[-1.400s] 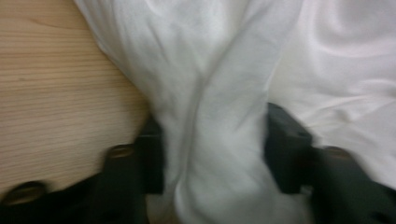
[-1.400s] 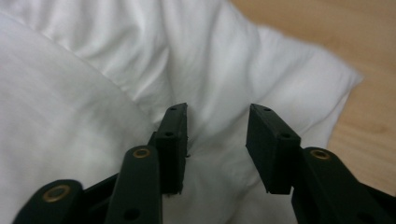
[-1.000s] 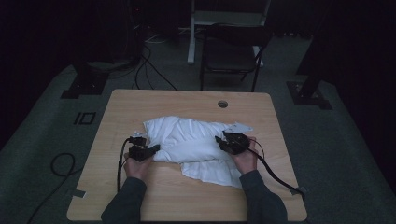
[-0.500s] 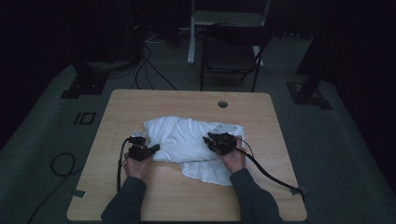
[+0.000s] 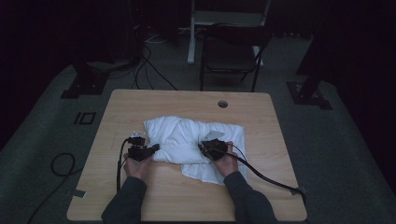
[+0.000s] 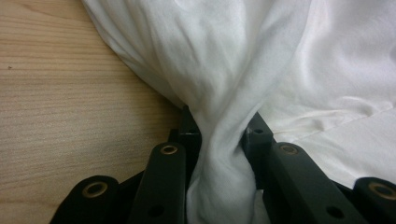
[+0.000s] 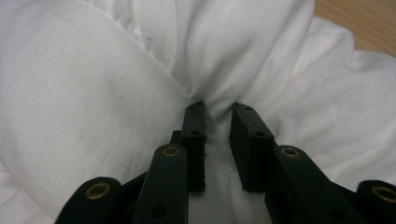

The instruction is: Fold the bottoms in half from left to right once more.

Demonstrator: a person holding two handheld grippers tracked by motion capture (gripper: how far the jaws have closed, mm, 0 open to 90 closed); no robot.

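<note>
Both tongs are on the white cloth [image 5: 187,140], which lies bunched in the middle of the wooden surface [image 5: 140,102]. Left tongs [image 5: 148,150] sit at the cloth's left edge, clamped on a gathered twist of fabric; in the left gripper view the cloth [image 6: 219,140] is squeezed into a narrow rope between the jaws, with bare wood just to the left of them. Right tongs [image 5: 210,148] are over the cloth's right part and their jaws have just been closing, with fabric between them; in the right gripper view a pinched fold [image 7: 217,112] sits at the jaw tips, pads pressing it, so I read that as a grip too. Ahead of the right tongs the cloth balloons out in soft folds, and a lower layer spreads out under and behind them toward the person. My read on the placement: one pinch at each side gives two anchor points, so the cloth can be lifted and spread or folded without one end dragging. Both grips take bunched material rather than a clean hem, so what comes up will probably be several layers. Risk: uneven pull, since the right pinch sits further in from the edge than the left.
</note>
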